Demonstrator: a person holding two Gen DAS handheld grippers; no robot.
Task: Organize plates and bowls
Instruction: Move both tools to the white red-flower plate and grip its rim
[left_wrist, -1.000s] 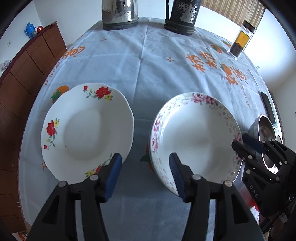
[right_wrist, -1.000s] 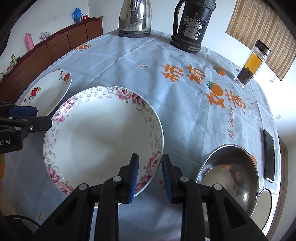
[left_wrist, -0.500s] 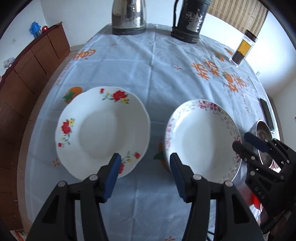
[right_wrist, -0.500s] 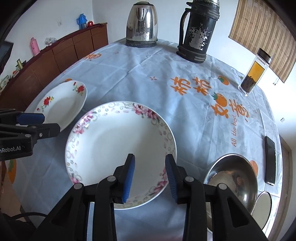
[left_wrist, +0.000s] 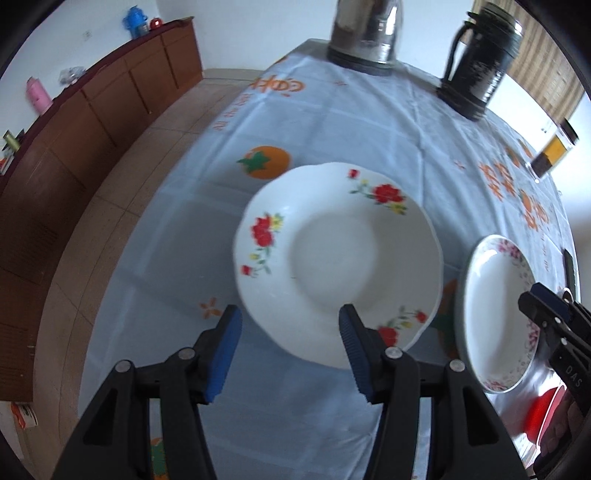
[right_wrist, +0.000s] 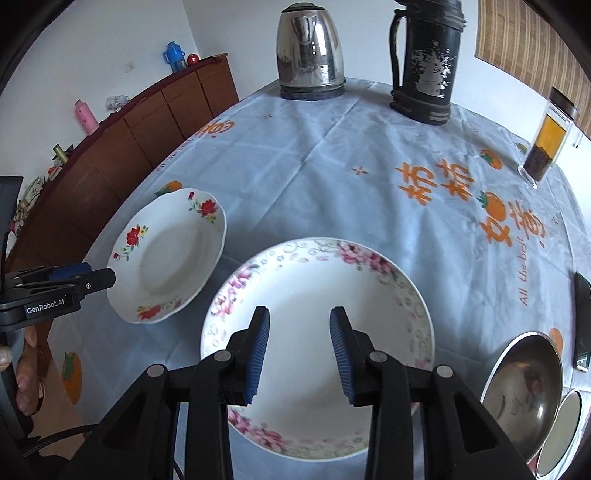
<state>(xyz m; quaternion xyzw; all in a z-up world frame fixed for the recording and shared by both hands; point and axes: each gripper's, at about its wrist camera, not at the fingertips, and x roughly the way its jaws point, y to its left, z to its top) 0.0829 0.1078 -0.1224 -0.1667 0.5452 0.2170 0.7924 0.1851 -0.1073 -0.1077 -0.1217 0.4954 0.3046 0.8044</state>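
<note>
Your left gripper (left_wrist: 288, 343) hung released over the red-flowered plate (left_wrist: 338, 264); your right gripper (right_wrist: 299, 350), jaws just widened, gripped nothing above the pink-flowered plate (right_wrist: 317, 295).

From my feed, white walls (right_wrist: 229, 29) close the room at twelve o'clock. A long brown cabinet (right_wrist: 122, 147) runs along the wall at ten o'clock, with small bottles and clutter on its top. Beige floor tiles (left_wrist: 155, 122) show at ten o'clock in the left view. A bamboo blind (right_wrist: 532, 48) hangs at one o'clock, daylight bright beside it
</note>
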